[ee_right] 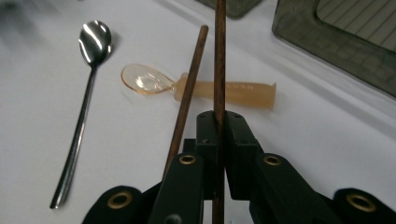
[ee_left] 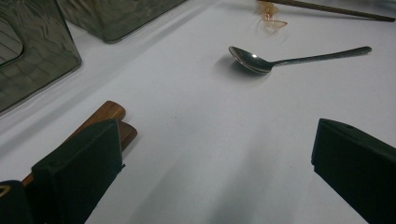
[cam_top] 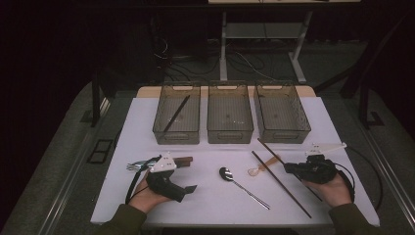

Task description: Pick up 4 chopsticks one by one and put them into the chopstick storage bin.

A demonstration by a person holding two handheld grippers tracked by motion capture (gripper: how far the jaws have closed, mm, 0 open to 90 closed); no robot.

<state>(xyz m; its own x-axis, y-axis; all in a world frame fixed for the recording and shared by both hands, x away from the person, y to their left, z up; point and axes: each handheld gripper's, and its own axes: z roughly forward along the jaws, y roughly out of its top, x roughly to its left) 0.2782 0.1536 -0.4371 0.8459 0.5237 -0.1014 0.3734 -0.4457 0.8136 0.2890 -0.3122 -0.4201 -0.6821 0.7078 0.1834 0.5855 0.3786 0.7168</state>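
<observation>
My right gripper (ee_right: 218, 116) pinches one chopstick (ee_right: 219, 56) in its jaws above the surface (cam_top: 205, 196); left gripper (ee_left: 210, 158) jaws spread, empty. Risk: the thin stick pivots, striking the second chopstick (ee_right: 189, 88).

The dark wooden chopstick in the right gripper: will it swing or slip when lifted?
The dark wooden chopstick looks stiff and light. The right gripper pinches it near one end, so it may pivot. Its thin smooth shaft could slip or roll if released.
</observation>
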